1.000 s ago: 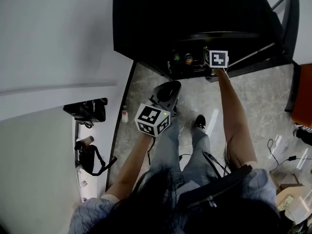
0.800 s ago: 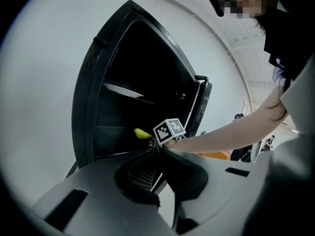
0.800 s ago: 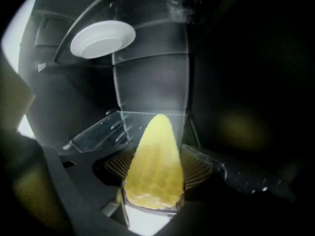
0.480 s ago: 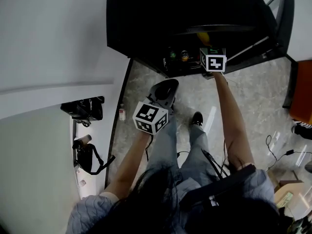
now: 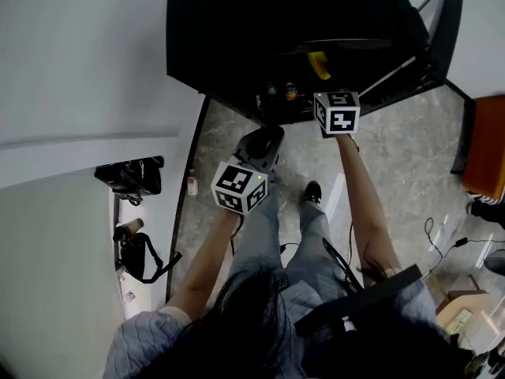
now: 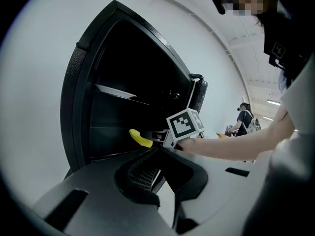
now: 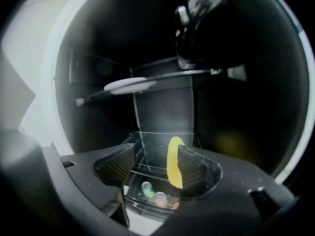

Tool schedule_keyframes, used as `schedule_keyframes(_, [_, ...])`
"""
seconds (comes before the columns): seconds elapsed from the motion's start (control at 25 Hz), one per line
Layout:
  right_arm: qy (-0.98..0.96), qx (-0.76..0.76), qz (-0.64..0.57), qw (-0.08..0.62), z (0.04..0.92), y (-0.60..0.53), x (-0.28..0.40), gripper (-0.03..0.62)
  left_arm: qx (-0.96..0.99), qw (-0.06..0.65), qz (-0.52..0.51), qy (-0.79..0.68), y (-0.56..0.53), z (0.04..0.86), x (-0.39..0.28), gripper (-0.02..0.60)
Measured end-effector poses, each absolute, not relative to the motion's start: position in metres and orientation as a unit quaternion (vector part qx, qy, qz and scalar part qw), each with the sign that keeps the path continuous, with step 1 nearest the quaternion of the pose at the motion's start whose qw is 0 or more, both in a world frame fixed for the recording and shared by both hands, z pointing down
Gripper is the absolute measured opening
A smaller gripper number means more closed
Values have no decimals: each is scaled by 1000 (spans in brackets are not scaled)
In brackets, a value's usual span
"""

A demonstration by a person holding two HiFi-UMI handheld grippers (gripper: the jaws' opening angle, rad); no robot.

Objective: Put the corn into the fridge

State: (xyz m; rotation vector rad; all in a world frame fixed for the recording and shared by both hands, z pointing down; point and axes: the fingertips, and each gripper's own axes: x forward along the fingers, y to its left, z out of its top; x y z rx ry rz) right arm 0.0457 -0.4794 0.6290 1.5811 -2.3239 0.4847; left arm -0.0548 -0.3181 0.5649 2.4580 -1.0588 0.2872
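Much of the black fridge (image 5: pixel 237 38) is too dark to read: its inside shows as shadow in all three views, and the top of the cavity is only glare on something glossy. Its door stands open at the right of the head view, cut off by the frame edge.

There is one corn (image 5: pixel 319 64), a yellow cob lying on a shelf inside the fridge, just ahead of the right gripper (image 7: pixel 155 156). In the right gripper view the cob stands close beside the right-hand jaw, which hides one of its edges. The other jaw is well apart from it, so nothing is clamped. These jaws have just been opening and stand wide, with no grip on the cob. From the head view they are hidden under the gripper's marker cube.

The left gripper (image 6: pixel 158 161) hangs outside the fridge with its jaws parted and nothing between them.

Below the corn are two bottle tops (image 7: pixel 146 188), one green and one orange; a reddish bit beside them is cut off by the jaw. One pale flat shape (image 7: pixel 130 85) lies on the upper glass shelf, too blurred to name. Two dark bags (image 5: pixel 130 176) sit on the floor at the left.
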Motion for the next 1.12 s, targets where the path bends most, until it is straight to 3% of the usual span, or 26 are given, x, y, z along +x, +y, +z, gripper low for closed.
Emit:
schedule_keyframes(0.64, [-828,508,235,14,530,-397,29,251,873,215,67,-432,-311,507,-62,20])
schedule_keyframes(1.12, [-833,478,276,-10,477,-346,42,146,858,218,35,-463,-279,465,-50,20])
